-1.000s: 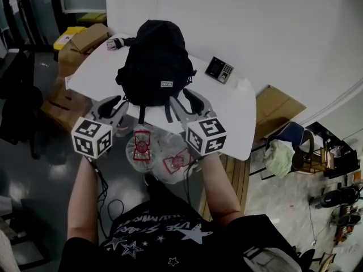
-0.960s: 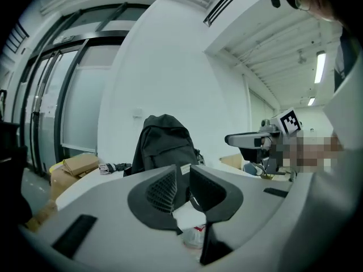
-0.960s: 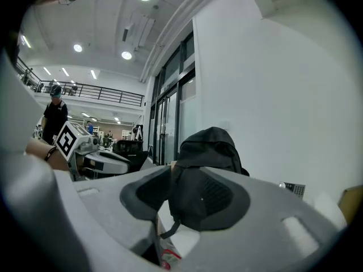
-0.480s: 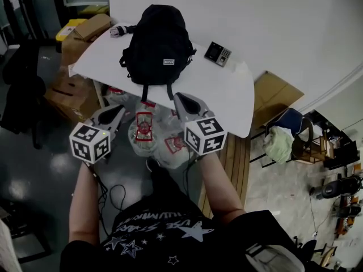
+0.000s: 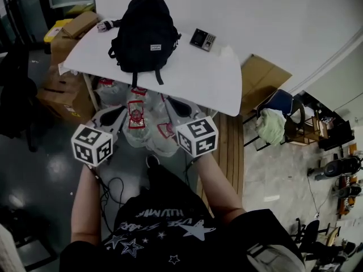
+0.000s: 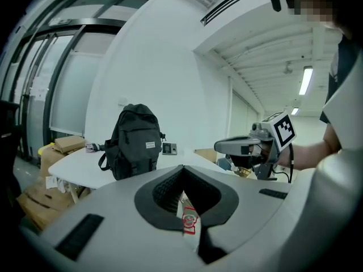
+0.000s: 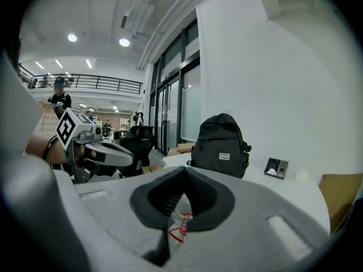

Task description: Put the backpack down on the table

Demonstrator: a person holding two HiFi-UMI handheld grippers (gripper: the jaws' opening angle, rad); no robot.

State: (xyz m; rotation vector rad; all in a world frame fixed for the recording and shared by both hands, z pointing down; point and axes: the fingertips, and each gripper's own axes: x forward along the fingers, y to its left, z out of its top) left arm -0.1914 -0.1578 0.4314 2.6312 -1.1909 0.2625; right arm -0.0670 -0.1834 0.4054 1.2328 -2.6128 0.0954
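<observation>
A black backpack (image 5: 144, 33) stands upright on the white table (image 5: 193, 75), near its far left end, with its straps hanging towards me. It also shows in the left gripper view (image 6: 133, 143) and the right gripper view (image 7: 220, 146). Neither gripper touches it. My left gripper (image 5: 115, 116) is off the table's near edge, shut and empty; its jaws have just closed with nothing between them. My right gripper (image 5: 173, 107) hangs beside it, also shut and empty. Both point roughly level towards the backpack, well short of it.
A small keypad device (image 5: 202, 39) lies on the table right of the backpack. Clear plastic bags with red labels (image 5: 139, 123) lie under the table's near edge, below my grippers. Cardboard boxes (image 5: 71, 35) stand at the left, a flat carton (image 5: 261, 78) and a chair with cloth (image 5: 278, 126) at the right.
Both grippers have drawn back from the backpack, off the table's near edge, and their jaws have gone from open to shut. The backpack stays standing on the table.
</observation>
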